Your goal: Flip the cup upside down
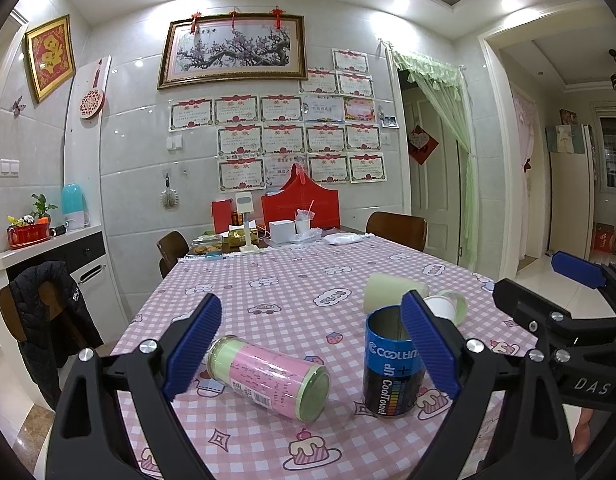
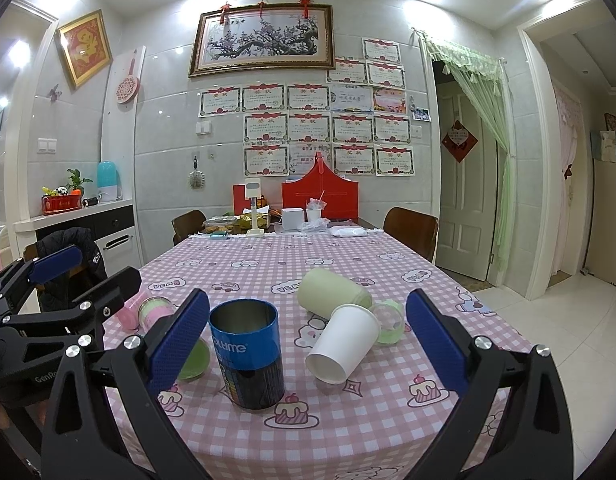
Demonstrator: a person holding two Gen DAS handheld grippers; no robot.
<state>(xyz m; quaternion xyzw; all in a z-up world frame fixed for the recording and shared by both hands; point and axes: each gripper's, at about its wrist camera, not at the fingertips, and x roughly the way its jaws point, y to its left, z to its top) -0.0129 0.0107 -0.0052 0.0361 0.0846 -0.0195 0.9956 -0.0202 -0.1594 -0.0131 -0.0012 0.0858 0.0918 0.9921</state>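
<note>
Right wrist view: your right gripper (image 2: 308, 340) is spread wide and holds nothing — the white paper cup (image 2: 344, 342) lies on its side between the fingers, mouth toward you, just right of the upright blue can (image 2: 248, 352). Your left gripper (image 1: 312, 350) is spread too, over a toppled pink canister (image 1: 268, 378).

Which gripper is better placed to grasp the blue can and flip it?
Right. The right gripper is open with the upright blue can between its fingers; the left gripper frames the pink can.
</note>
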